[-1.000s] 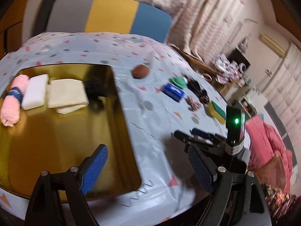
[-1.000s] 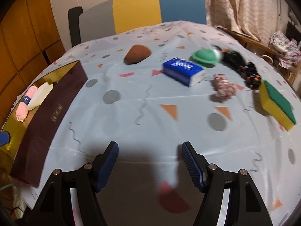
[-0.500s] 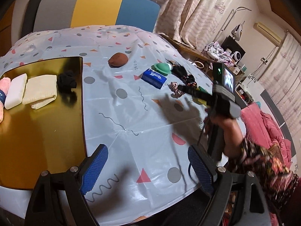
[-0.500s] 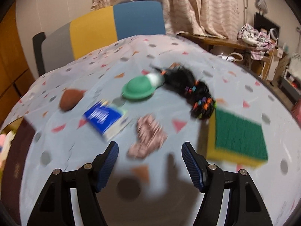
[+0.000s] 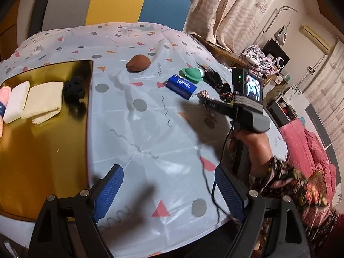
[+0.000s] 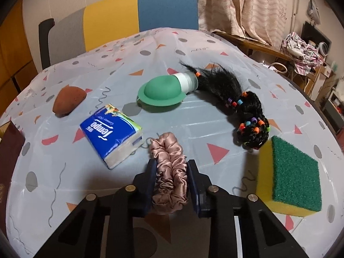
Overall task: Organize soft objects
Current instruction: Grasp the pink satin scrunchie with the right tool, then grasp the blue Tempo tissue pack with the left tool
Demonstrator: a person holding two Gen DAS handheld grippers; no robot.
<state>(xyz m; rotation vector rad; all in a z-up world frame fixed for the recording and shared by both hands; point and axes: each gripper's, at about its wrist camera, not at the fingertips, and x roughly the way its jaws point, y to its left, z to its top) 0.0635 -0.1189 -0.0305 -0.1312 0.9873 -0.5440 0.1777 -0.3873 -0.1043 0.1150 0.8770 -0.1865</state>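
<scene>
The right claw (image 6: 171, 179) has just closed its jaws on the pink satin scrunchie (image 6: 168, 173), pads pinching it from both sides on the patterned surface (image 6: 193, 124). At 10 o'clock from the scrunchie and just beside it lies a blue tissue pack (image 6: 111, 133); at 3 o'clock, the yellow-green sponge (image 6: 290, 174). Farther off sit the beaded black hairpiece (image 6: 236, 99), a green silicone cap (image 6: 161, 91) and a brown sponge (image 6: 68, 100). The left claw (image 5: 169, 195) hangs spread and empty over the surface near the gold tray (image 5: 43, 150), which holds a black scrunchie (image 5: 74, 88), cream cloth (image 5: 44, 101) and white sponge (image 5: 16, 101).
</scene>
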